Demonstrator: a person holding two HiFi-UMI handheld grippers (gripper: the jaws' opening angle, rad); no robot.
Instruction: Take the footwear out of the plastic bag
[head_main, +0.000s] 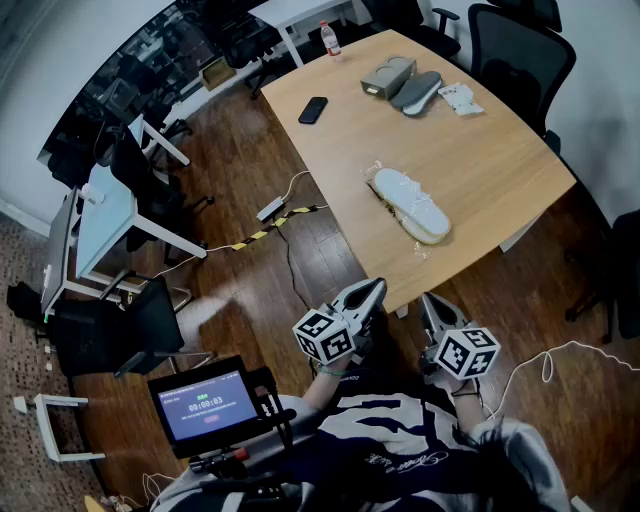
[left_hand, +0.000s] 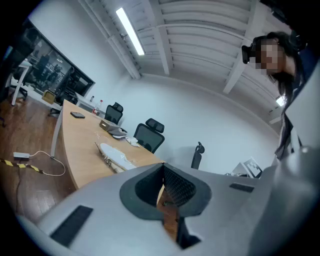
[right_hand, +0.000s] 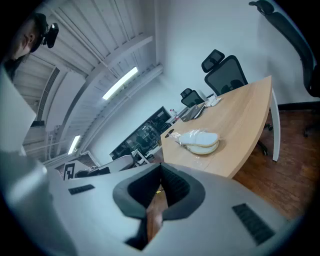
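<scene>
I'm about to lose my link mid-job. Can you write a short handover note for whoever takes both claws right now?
Left claw: shut, empty, held near the person's body, short of the table.
Right claw: shut, empty, beside the left one, also short of the table.
Things: the white footwear lies inside the clear plastic bag on the table, close to its near edge, ahead of both claws.
Done: nothing that shows; neither claw touches the bag.
Left: reach in, pin the bag with one claw, open it, and draw the footwear out.
</scene>
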